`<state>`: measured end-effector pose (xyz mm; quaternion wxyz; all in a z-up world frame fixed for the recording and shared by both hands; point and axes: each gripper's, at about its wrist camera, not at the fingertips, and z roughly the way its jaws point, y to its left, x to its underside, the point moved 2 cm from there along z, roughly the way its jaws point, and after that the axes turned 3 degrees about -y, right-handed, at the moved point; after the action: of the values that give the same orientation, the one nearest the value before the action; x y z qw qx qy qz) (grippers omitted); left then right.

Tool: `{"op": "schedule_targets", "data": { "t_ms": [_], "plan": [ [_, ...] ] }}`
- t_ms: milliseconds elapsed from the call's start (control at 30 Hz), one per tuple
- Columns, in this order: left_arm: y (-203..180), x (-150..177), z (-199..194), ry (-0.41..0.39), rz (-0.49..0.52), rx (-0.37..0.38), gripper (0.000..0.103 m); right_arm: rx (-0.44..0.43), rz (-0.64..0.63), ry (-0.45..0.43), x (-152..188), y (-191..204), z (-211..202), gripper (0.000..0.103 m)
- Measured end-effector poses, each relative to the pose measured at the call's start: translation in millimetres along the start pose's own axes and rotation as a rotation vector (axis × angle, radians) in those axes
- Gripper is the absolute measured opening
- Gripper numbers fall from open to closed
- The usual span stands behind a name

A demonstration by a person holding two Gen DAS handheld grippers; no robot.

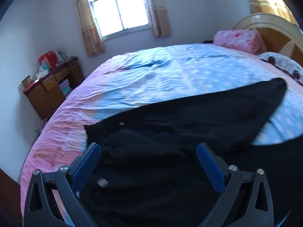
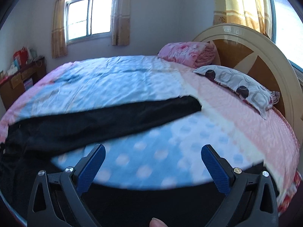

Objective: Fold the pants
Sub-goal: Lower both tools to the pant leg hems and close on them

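Observation:
Black pants [image 1: 170, 124] lie spread flat on the bed, waist end near me at the left, one leg stretching away to the right. My left gripper [image 1: 148, 148] is open and empty, hovering over the waist part. In the right wrist view the far leg [image 2: 106, 117] runs across the bed and the near leg [image 2: 151, 204] lies along the bottom under the gripper. My right gripper [image 2: 153, 149] is open and empty above the sheet between the two legs.
The bed [image 2: 132, 75] has a blue and pink sheet. A folded pink quilt [image 2: 189, 54], a patterned pillow [image 2: 238, 85] and a headboard [image 2: 265, 60] are at the right. A wooden desk [image 1: 51, 87] with boxes stands at the left wall under a window [image 1: 119, 7].

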<state>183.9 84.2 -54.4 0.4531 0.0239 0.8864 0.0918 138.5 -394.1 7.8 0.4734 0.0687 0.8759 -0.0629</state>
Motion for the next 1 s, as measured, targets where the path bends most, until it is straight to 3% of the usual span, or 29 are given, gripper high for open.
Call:
{"op": "schedule_targets", "data": {
  "t_ms": [167,300,433,500,567,633,733,800,900,1000],
  "plan": [
    [53,-13,61,0.080,-0.048,-0.050,0.103,0.004,0.081,0.081,-45,-51,73,0.102],
    [92,-14,103,0.138,-0.078,-0.104,0.103,-0.013,0.159,0.161,-61,-79,131,0.102],
    [118,-12,139,0.179,-0.078,-0.119,0.099,0.032,0.177,0.219,-69,-93,183,0.102],
    [122,-11,157,0.203,-0.057,-0.103,0.096,0.050,0.166,0.244,-74,-95,205,0.102],
    [124,-9,173,0.240,-0.048,-0.092,0.087,0.069,0.157,0.261,-77,-95,224,0.102],
    [127,-9,185,0.269,-0.053,-0.072,0.085,0.077,0.141,0.269,-80,-93,238,0.102],
    [132,-2,199,0.311,-0.118,0.014,0.075,0.089,0.109,0.270,-84,-88,255,0.102],
    [136,4,201,0.310,-0.174,0.063,0.075,0.085,0.101,0.272,-86,-86,263,0.101],
    [135,5,202,0.325,-0.154,0.088,0.075,0.070,0.074,0.310,-88,-86,280,0.080],
    [130,3,202,0.337,-0.132,0.097,0.071,0.093,0.072,0.317,-92,-98,293,0.077]
  ]
}}
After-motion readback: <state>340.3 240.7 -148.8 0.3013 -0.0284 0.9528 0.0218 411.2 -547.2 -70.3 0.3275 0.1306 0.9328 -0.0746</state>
